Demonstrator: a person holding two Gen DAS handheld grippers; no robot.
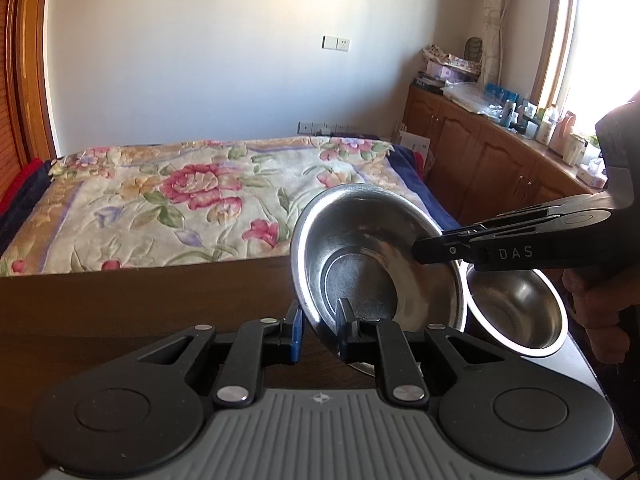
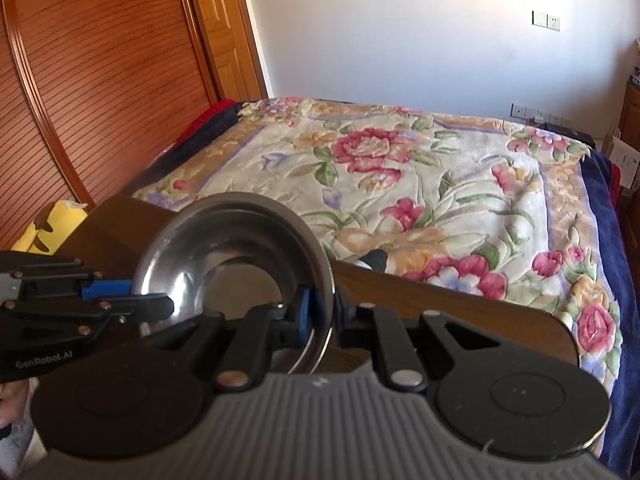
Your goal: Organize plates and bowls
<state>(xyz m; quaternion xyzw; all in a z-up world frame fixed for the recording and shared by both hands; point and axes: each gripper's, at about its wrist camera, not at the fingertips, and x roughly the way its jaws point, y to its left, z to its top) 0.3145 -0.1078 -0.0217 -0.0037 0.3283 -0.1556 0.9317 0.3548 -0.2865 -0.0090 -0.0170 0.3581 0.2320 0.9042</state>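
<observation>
A steel bowl (image 1: 372, 256) is held tilted above the dark wooden table (image 1: 140, 300). My left gripper (image 1: 320, 322) is shut on its near rim. My right gripper (image 1: 424, 250) comes in from the right and is shut on the bowl's far rim. In the right wrist view the same bowl (image 2: 236, 256) stands on edge, my right gripper (image 2: 320, 312) pinches its rim and my left gripper (image 2: 160, 304) grips the left rim. A second steel bowl (image 1: 520, 312) sits upright on the table at the right, just behind the held one.
A bed with a floral blanket (image 1: 192, 196) lies beyond the table's far edge. Wooden cabinets (image 1: 480, 160) with clutter on top line the right wall under a window. A wooden wardrobe (image 2: 100, 80) stands at the left. A yellow object (image 2: 52, 228) lies by the table's left corner.
</observation>
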